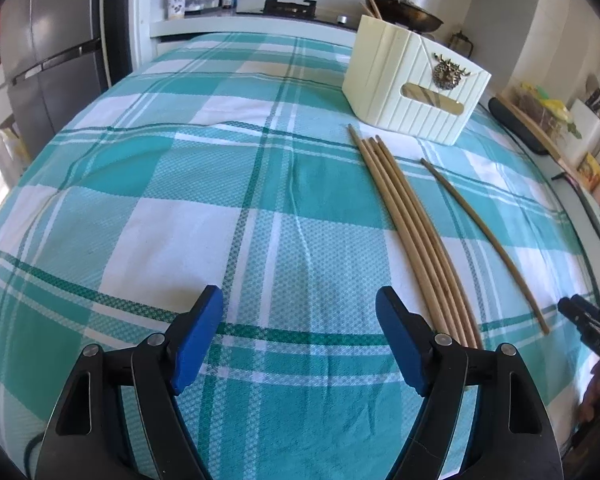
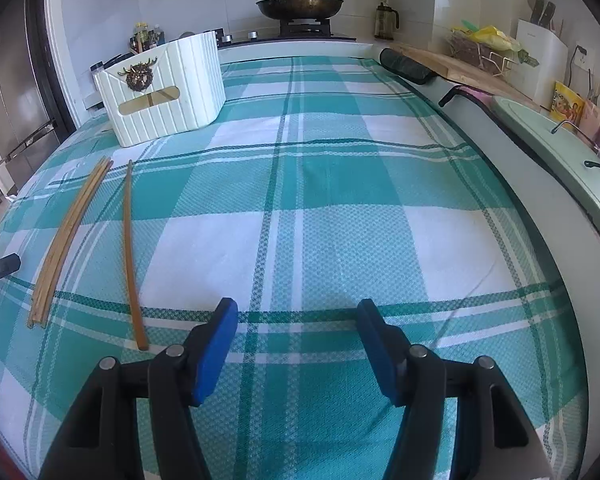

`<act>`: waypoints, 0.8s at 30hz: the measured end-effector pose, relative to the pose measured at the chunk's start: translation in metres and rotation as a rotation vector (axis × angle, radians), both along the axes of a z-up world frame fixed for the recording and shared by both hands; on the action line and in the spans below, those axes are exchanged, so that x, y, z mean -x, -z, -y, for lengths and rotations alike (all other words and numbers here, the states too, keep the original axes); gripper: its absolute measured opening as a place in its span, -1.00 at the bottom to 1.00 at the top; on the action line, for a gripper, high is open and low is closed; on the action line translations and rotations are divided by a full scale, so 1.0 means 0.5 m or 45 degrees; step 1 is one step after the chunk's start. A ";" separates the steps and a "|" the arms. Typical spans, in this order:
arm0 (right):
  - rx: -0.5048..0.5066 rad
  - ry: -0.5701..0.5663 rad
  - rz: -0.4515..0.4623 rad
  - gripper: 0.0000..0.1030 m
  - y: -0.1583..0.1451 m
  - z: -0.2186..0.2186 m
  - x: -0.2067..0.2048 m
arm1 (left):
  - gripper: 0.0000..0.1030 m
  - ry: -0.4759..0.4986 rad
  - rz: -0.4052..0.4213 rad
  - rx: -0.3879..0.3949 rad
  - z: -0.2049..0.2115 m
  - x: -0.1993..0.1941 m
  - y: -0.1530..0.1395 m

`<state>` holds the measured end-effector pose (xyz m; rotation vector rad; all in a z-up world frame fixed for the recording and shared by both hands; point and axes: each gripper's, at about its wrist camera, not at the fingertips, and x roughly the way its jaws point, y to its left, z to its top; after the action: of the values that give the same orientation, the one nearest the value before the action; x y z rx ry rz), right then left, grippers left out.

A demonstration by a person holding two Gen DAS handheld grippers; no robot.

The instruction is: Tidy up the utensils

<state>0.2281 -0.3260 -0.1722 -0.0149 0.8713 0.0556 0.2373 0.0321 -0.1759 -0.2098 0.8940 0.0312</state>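
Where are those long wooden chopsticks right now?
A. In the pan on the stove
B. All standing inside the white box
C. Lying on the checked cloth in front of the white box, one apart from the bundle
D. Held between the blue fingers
C: the bundle of chopsticks and the single chopstick lie flat on the checked cloth, just short of the white box.

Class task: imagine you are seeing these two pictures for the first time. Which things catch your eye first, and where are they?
The teal and white checked cloth fills both views. On it a bundle of wooden chopsticks lies beside a single chopstick lying apart, all in front of the cream holder box with its brass ornament. At the bottom edge, each gripper's blue jaws stand open over bare cloth.
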 end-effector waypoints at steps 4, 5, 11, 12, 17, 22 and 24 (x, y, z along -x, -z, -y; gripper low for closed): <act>0.006 0.001 -0.003 0.22 0.001 -0.001 0.000 | 0.55 0.022 0.021 0.021 0.017 -0.013 -0.008; 0.011 0.002 -0.004 0.22 0.001 -0.003 -0.001 | 0.55 0.035 0.023 0.026 0.024 -0.019 -0.012; 0.040 0.001 -0.007 0.22 0.003 -0.009 -0.003 | 0.55 0.098 0.071 -0.050 0.079 -0.046 -0.025; 0.037 0.001 -0.007 0.22 0.003 -0.008 -0.003 | 0.55 0.104 0.068 -0.070 0.088 -0.050 -0.022; 0.035 0.001 -0.006 0.22 0.003 -0.006 -0.002 | 0.55 0.108 0.007 -0.133 0.112 -0.068 0.001; 0.031 0.001 -0.007 0.22 0.003 -0.005 -0.001 | 0.56 0.078 -0.004 -0.141 0.101 -0.070 0.005; 0.030 0.000 -0.006 0.22 0.003 -0.005 -0.001 | 0.56 0.067 -0.022 -0.148 0.094 -0.073 0.009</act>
<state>0.2286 -0.3233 -0.1737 -0.0365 0.8769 0.0451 0.2736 -0.0151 -0.1805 -0.0774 0.9115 0.0361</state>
